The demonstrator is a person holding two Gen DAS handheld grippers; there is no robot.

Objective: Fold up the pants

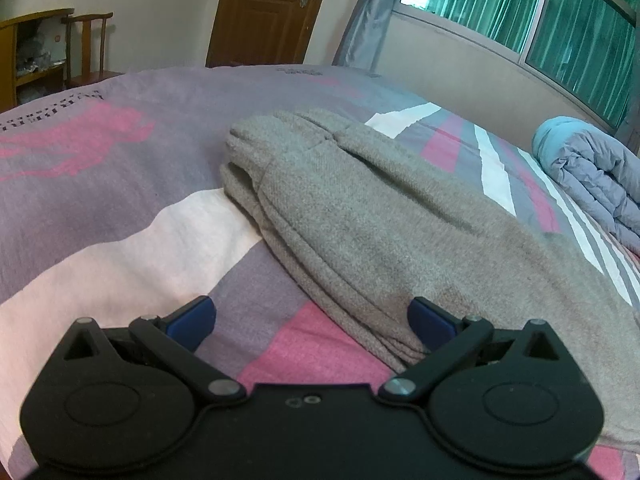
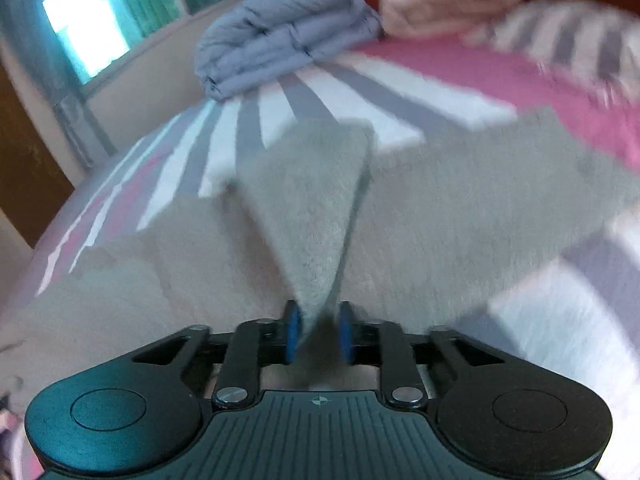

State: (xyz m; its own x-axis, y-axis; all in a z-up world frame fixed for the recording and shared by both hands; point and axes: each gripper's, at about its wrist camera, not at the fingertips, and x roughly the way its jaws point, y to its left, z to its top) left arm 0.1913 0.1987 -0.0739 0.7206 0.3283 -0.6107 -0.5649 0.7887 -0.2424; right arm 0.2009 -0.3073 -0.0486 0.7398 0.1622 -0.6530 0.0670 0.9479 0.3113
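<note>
On the bed (image 1: 120,240), soft limp pants (image 1: 360,208) are pinched by the right gripper (image 2: 319,338); the left gripper (image 1: 312,320), jaws wide apart and empty, is best closed on the near edge.

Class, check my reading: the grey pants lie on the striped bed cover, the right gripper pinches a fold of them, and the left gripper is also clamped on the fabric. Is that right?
Not quite. The left gripper is open, its blue pads spread wide, gripping nothing, as the left wrist view shows. The rest holds: the grey pants lie on the striped bed cover, and the right gripper pinches a fold of them.
</note>
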